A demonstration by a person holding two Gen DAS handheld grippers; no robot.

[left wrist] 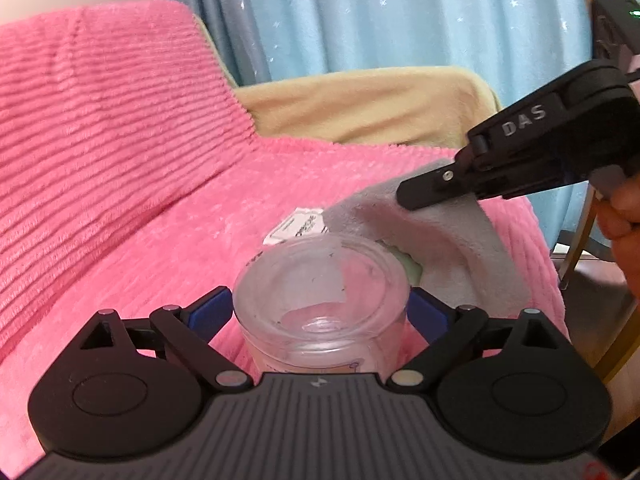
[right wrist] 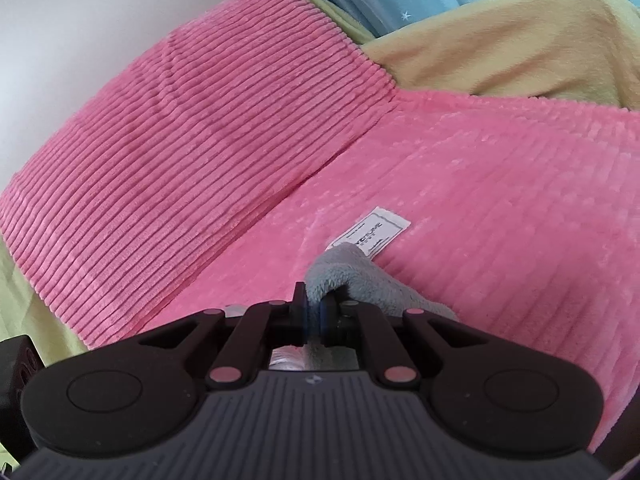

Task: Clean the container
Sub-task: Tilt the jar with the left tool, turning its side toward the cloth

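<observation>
A: Left gripper (left wrist: 320, 312)?
B: Blue pads clamp the clear container (left wrist: 322, 304), held over the pink blanket (left wrist: 120, 160).
A: Right gripper (right wrist: 313, 312)?
B: Fingers pinched together on the grey cloth (left wrist: 440, 240), draped just beside the container's rim.

Soft daylight, perhaps backlit; fisheye-warped edges.

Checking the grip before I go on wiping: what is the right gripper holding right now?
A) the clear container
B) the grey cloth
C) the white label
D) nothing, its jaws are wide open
B: the right gripper has its jaws closed on a fold of the grey cloth, while the clear container sits between the left gripper's fingers.
</observation>
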